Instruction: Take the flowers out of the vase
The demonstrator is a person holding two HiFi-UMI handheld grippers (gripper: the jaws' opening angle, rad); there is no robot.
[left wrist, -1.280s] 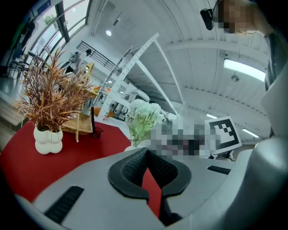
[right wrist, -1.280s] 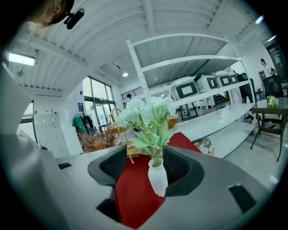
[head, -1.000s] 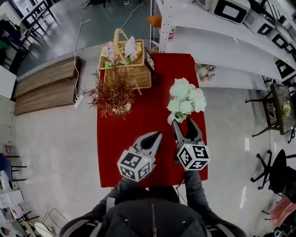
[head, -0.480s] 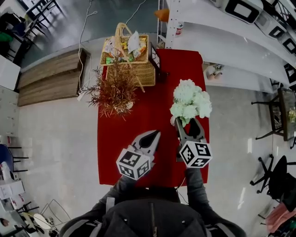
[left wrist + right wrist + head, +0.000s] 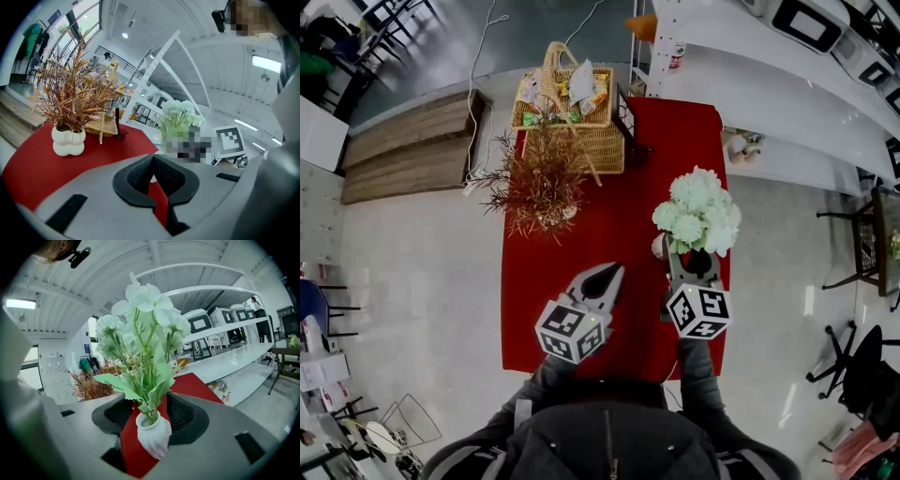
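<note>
White flowers [image 5: 698,211] stand in a small vase [image 5: 152,439] near the red desk's [image 5: 581,253] right edge, between the right hand-held gripper's [image 5: 694,262] spread jaws, the left hand-held gripper [image 5: 602,274] closed and empty; a careless squeeze or tug could tip the light vase off.

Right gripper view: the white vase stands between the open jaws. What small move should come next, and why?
Probably shut the right gripper on the white vase to steady it: its jaws stand apart either side of the vase body, apparently not touching, with the flowers in its neck. The left gripper, shut and empty, could then take the stems.
</note>
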